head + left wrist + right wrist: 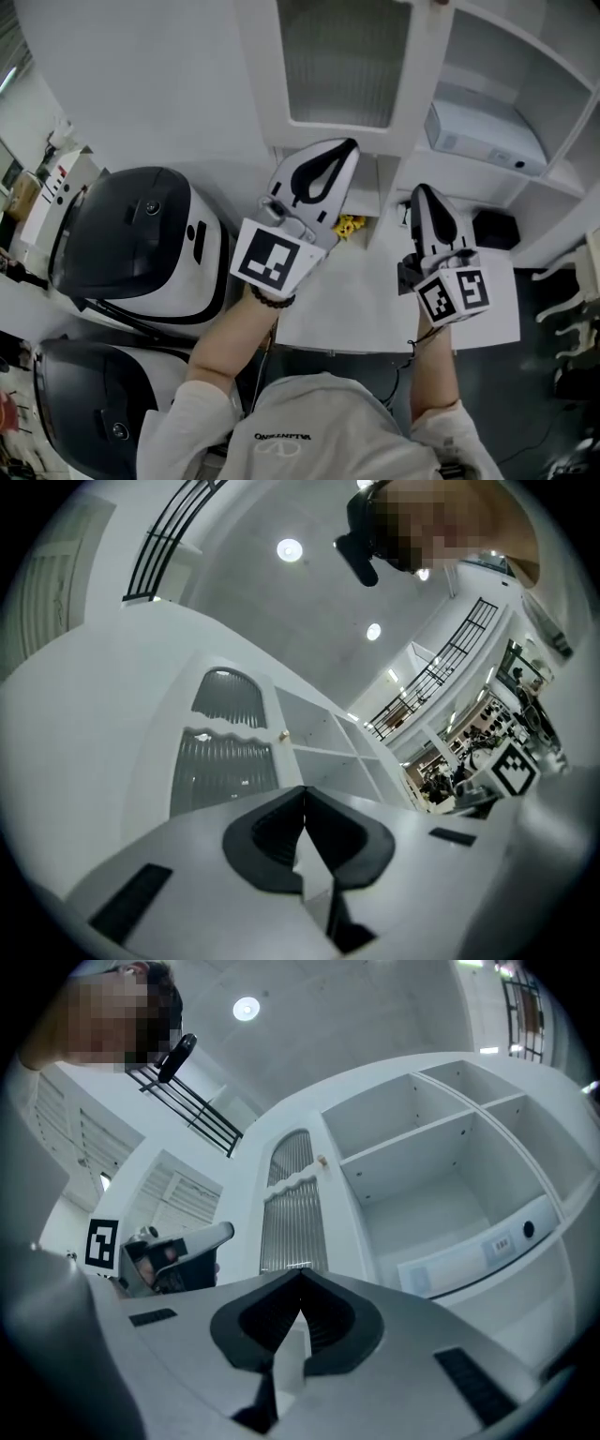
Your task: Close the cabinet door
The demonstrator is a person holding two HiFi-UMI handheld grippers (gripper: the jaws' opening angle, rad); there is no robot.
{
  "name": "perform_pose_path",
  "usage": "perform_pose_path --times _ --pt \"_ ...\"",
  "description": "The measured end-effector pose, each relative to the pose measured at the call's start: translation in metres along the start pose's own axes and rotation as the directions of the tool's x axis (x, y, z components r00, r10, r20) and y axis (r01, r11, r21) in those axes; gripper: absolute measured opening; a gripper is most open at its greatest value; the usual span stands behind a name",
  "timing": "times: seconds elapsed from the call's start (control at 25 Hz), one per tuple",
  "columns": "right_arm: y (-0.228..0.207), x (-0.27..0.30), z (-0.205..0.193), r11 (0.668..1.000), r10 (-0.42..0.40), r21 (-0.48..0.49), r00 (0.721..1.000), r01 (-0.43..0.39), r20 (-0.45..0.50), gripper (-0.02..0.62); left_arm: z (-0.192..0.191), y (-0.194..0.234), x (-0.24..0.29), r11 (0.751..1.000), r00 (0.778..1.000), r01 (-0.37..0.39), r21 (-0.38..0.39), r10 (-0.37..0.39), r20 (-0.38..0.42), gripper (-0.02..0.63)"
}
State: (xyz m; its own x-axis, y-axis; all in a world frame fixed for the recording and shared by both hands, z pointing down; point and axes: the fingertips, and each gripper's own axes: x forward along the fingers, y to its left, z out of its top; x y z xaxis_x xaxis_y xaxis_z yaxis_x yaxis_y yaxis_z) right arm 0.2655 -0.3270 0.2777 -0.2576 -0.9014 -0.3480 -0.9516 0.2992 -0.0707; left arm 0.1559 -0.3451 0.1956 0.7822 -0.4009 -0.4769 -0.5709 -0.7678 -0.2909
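Cabinet stood ahead of the person. Cabinet door [342, 66] sat at its left; open shelf compartments [422, 1162] lay to the door's right. A flat boxed device [483, 136] rested on a shelf in the right compartment. Left gripper [351, 146] was before the door's lower edge, right gripper [419, 190] beside it to the right, apart. A small object [349, 226] lay on the ledge [375, 300] below the door, between the two grippers. A small box [494, 228] sat right of the right gripper. Two rounded appliances stood left of the person, one [141, 239] farther, one [94, 403] nearer.
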Motion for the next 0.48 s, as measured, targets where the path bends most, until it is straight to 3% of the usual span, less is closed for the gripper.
perform_pose_path --times 0.2,0.48 --pt "0.018 -0.021 -0.009 1.0 0.001 0.001 1.0 -0.001 0.004 0.011 -0.026 -0.001 -0.069 0.995 0.998 -0.039 -0.095 0.035 -0.044 0.005" --pt "0.032 -0.054 -0.017 0.999 -0.034 0.003 0.999 0.034 0.011 0.011 -0.049 0.017 -0.158 0.98 0.979 -0.173 -0.098 0.161 -0.124 0.005"
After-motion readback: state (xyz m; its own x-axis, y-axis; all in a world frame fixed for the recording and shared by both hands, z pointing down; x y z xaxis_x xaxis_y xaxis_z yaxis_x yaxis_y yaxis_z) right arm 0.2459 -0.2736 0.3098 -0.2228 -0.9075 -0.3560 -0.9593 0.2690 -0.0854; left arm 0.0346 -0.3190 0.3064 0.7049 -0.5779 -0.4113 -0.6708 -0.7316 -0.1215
